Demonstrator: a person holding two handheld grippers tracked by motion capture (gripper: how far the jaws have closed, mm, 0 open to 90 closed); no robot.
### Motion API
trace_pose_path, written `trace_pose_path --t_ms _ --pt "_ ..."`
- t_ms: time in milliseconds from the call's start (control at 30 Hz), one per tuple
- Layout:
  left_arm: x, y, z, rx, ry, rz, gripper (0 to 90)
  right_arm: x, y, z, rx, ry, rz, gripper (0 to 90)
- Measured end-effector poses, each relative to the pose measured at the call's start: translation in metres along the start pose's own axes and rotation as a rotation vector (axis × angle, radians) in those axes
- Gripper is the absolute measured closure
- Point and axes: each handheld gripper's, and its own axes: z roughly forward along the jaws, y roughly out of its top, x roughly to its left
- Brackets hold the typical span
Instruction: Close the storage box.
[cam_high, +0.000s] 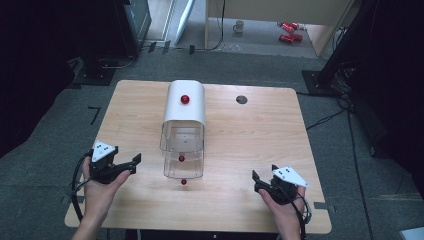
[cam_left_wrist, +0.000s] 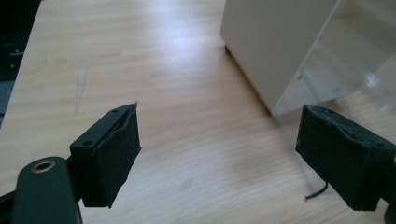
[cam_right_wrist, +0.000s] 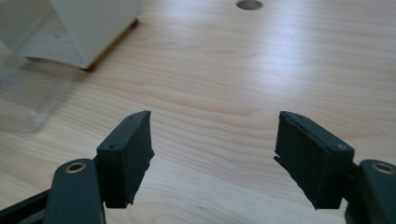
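Observation:
A white arch-topped cabinet with a red knob on it stands mid-table. Two clear drawers are pulled out of its near end, each with a small red knob; the lower knob sits just above the tabletop. My left gripper rests left of the drawers, open and holding nothing. In the left gripper view, its jaws stand wide apart over bare wood, with the cabinet wall and clear drawer ahead to the right. My right gripper lies right of the drawers, open and holding nothing; the cabinet and drawer sit ahead to the left.
The wooden table has a round hole near its far right, also seen in the right gripper view as a hole. On the floor beyond stand a mug and red cans. Dark equipment stands flank the table.

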Motion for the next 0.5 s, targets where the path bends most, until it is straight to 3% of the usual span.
trace_pose_path --t_ms 67,200,233,267,500 --pt "-0.006 0.014 -0.001 -0.027 -0.018 0.014 13.8 0.014 0.006 -0.002 -0.015 0.035 -0.01 30.0" --pt "-0.013 0.027 -0.002 -0.049 -0.035 0.03 14.2 0.029 0.011 -0.002 -0.022 0.081 -0.012 33.6" --pt "-0.015 0.031 -0.002 -0.057 -0.039 0.033 14.4 0.039 0.015 -0.001 -0.027 0.109 -0.019 35.2" --pt "-0.017 0.038 -0.003 -0.085 -0.053 0.021 15.3 0.044 0.016 0.0 -0.03 0.12 -0.021 36.2" --pt "-0.027 0.053 0.001 -0.118 -0.126 0.048 23.7 0.073 0.027 0.006 -0.048 0.176 -0.048 40.8"
